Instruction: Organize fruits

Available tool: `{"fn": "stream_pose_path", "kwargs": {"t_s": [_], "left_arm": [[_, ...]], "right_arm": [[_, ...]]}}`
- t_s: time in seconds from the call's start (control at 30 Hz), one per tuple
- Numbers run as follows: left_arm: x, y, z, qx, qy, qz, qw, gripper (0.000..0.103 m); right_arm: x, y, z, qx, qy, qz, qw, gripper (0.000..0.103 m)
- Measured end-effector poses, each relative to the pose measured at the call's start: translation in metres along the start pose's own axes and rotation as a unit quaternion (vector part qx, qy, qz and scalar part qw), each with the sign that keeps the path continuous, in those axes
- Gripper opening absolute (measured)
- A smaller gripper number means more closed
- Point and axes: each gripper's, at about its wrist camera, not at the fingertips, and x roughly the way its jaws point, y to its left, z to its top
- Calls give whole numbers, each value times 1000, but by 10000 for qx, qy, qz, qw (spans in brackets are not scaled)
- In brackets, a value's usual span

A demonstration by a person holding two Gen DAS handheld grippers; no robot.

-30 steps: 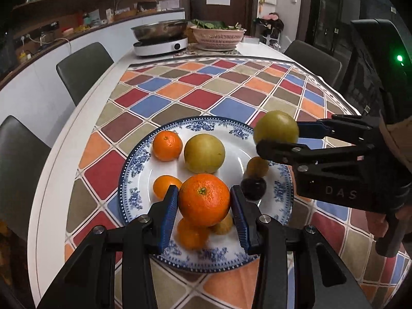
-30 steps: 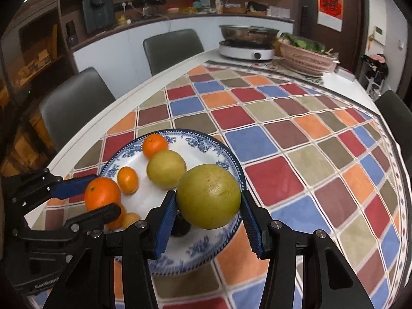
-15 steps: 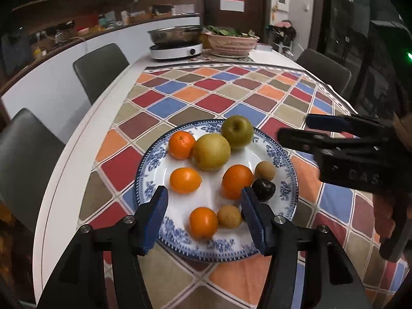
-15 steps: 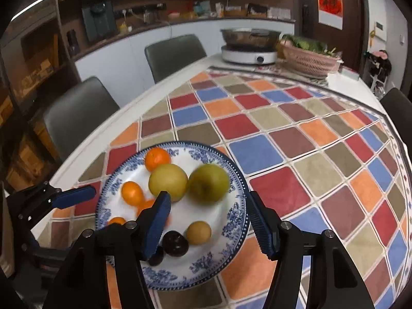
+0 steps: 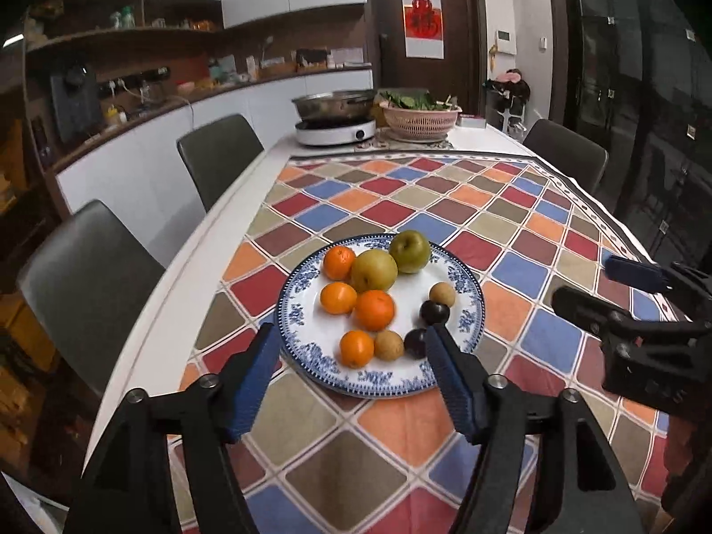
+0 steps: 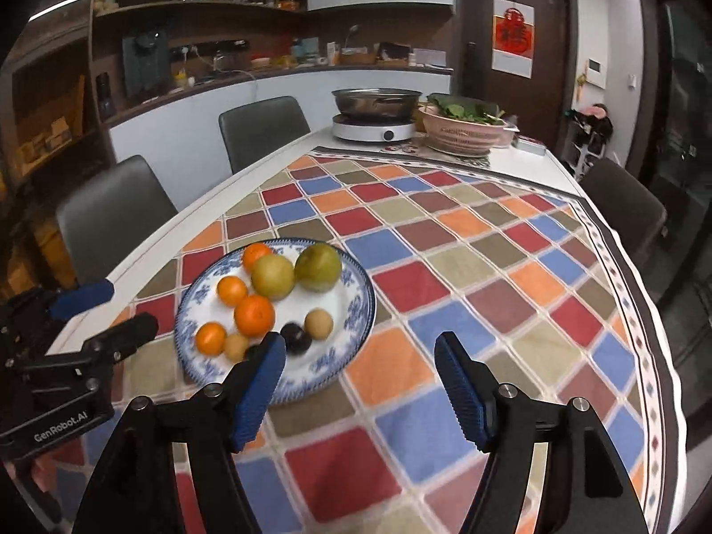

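Note:
A blue-patterned white plate (image 5: 467, 318) (image 6: 356, 311) sits on the checked tablecloth and holds all the fruit: several oranges (image 5: 374, 309) (image 6: 254, 315), a yellow pear (image 5: 374, 270) (image 6: 272, 276), a green pear (image 5: 410, 251) (image 6: 318, 266), two small brown fruits (image 5: 442, 293) and two dark plums (image 5: 434, 313) (image 6: 296, 338). My left gripper (image 5: 351, 378) is open and empty, raised in front of the plate. My right gripper (image 6: 360, 389) is open and empty, to the right of the plate; it also shows in the left wrist view (image 5: 600, 285).
A hot-pot cooker (image 5: 334, 127) and a pink basket of greens (image 5: 420, 118) stand at the table's far end. Grey chairs (image 5: 89, 285) line the left side, another (image 6: 623, 204) stands on the right. The tablecloth (image 6: 467, 276) stretches to the right of the plate.
One second ago my left gripper held an orange and my right held the green pear. Both fruits now lie on the plate, and both grippers have opened and pulled back and upward.

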Motion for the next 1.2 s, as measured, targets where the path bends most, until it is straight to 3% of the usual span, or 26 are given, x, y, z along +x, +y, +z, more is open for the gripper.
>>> {"fn": "stream_pose_path", "kwargs": {"t_s": [0.07, 0.2, 0.47, 0.77, 1.2], "left_arm": [[-13, -3, -7, 34, -94, 74, 9999, 72], [-39, -7, -22, -15, -231, 69, 9997, 86], [-76, -16, -47, 58, -361, 71, 9993, 95], [-104, -20, -64, -82, -580, 12, 9983, 97], [-117, -23, -76, -279, -611, -185, 9976, 98]], "right_arm": [[-18, 0, -11, 110, -87, -44, 9999, 82], [-51, 2, -31, 75, -307, -375, 9988, 82], [-93, 5, -66, 199, -379, -507, 9978, 82], [-118, 5, -90, 467, -368, -491, 9970, 82], [-145, 10, -106, 504, -737, -662, 9938, 82]]}}
